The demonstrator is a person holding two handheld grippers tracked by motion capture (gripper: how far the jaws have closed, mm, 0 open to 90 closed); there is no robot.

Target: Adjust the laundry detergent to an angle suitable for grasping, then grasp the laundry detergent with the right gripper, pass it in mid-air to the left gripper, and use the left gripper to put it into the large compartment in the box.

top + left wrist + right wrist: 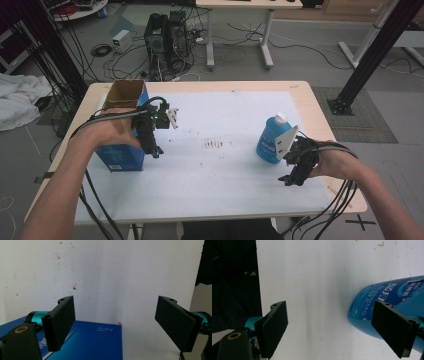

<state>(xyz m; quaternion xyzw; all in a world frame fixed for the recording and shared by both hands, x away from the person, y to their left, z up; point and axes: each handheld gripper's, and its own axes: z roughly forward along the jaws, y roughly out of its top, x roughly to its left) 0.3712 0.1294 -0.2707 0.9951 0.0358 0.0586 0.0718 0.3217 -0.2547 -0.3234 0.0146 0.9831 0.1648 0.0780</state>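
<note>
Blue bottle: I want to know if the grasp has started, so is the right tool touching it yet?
Cannot tell. In the right gripper view the right tool stands open; one jaw overlaps the blue bottle, with no visible gap or contact.

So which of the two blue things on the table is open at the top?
The blue box by the left gripper: its brown cardboard top stands open, while the blue bottle beside the right gripper wears a white cap.

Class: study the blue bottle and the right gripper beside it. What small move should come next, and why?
Probably shift the right gripper sideways so its open jaws straddle the blue bottle. In the right gripper view the bottle lies by one jaw, outside the gap, which is bare, so closing now would grip nothing.
</note>
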